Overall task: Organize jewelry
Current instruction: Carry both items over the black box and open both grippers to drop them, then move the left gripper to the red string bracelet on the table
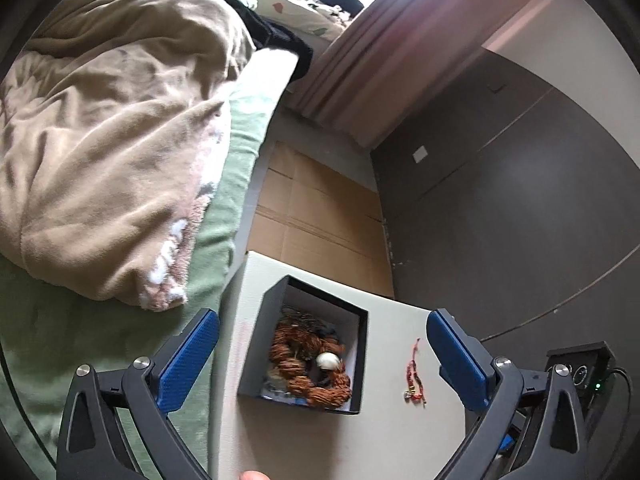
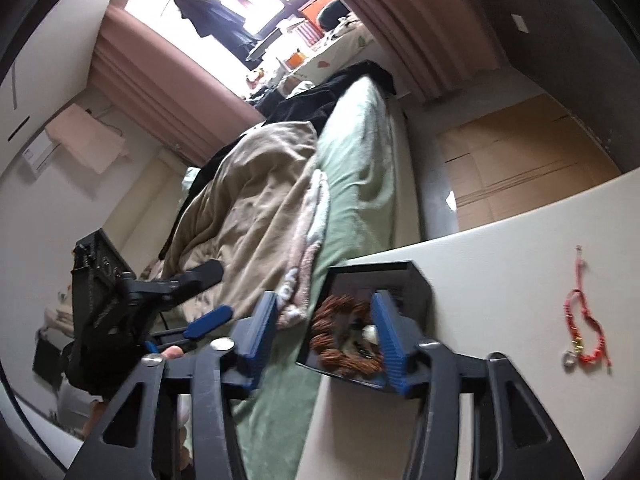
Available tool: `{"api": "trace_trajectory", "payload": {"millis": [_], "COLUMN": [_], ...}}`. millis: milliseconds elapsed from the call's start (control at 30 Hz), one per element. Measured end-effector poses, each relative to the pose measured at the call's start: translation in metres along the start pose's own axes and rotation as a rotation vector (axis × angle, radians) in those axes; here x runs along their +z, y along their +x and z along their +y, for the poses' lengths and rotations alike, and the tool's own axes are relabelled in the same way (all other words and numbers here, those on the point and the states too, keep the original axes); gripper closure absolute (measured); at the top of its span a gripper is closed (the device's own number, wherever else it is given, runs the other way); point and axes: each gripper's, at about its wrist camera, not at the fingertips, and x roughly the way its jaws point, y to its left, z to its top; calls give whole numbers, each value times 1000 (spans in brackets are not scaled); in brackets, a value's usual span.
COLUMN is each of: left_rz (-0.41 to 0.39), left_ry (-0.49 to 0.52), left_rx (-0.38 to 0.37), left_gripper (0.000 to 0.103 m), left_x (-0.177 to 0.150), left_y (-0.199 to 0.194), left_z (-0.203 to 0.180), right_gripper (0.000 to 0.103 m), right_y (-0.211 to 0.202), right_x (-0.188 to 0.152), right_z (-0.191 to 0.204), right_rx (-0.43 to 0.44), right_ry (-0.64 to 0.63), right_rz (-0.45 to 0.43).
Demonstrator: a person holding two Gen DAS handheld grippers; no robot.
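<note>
A black open box (image 1: 304, 344) stands on a pale table (image 1: 288, 440). It holds brown beaded strands (image 1: 308, 364) and a white bead (image 1: 327, 360). A red beaded bracelet (image 1: 414, 376) lies on the table to the right of the box. My left gripper (image 1: 322, 344) is open and empty, hovering above the box. In the right wrist view the box (image 2: 416, 280) and the brown strands (image 2: 332, 320) sit between the fingers of my right gripper (image 2: 326, 332), which is open and empty. The red bracelet (image 2: 586, 328) lies to its right. The left gripper (image 2: 200, 296) shows at left.
A bed with a green sheet (image 1: 224, 216) and a beige blanket (image 1: 104, 128) borders the table's left edge. Flattened cardboard (image 1: 316, 208) lies on the floor beyond the table. A dark wall (image 1: 520, 200) stands at right. A black device (image 1: 580, 368) sits at the table's right.
</note>
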Motion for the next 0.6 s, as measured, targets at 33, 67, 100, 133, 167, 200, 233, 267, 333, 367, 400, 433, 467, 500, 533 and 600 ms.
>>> {"api": "trace_trajectory", "payload": {"millis": [33,67,100,133,167,200,233,267,333,367,400,433,467,500,533,600], "left_rz": [0,0,1,4,6,10,14,18,29,33,40,46,52,60,64,74], "left_ry": [9,19,32,46,56,70,86,103,131,137,144,154,165,181,194,218], "left_rx": [-3,-2,1,6,8,11,16,23,30,26,17,10,11,16,22,33], "left_gripper": [0,0,0,0,0,0,0,0,0,0,0,0,0,0,0,0], "left_x": [-1,-3,-5,-6,-8,-9,-11,-13,-18,-20,-22,-25,-27,-30,-32,-37], "left_y": [0,1,2,4,4,6,8,10,13,15,17,19,22,25,27,32], "left_z": [-3,-5,-8,-12,-14,-17,-20,-23,-29,-31,-34,-37,-41,-46,-49,-58], "right_gripper": [29,25,20,18,12,7,6,4,0,0,0,0,0,0,0,0], "right_y": [-4,-10,-14,-20,-25,-31,-37,-42,-52,-58,-62,-67,-71,-76,-80,-87], "right_x": [0,0,0,0,1,1,2,2,2,2,2,2,2,3,3,3], "right_z": [-3,-8,-11,-16,-20,-25,-29,-33,-41,-46,-51,-54,-58,-61,-65,-72], "right_rx": [-12,-26,-37,-55,-69,-85,-99,-112,-137,-147,-156,-165,-172,-180,-189,-201], "right_ry": [4,8,13,21,28,36,41,46,54,58,63,68,72,77,82,93], "right_rz": [-4,-6,-6,-7,-12,-22,-30,-35,-36,-40,-43,-47,-51,-55,-57,-56]}}
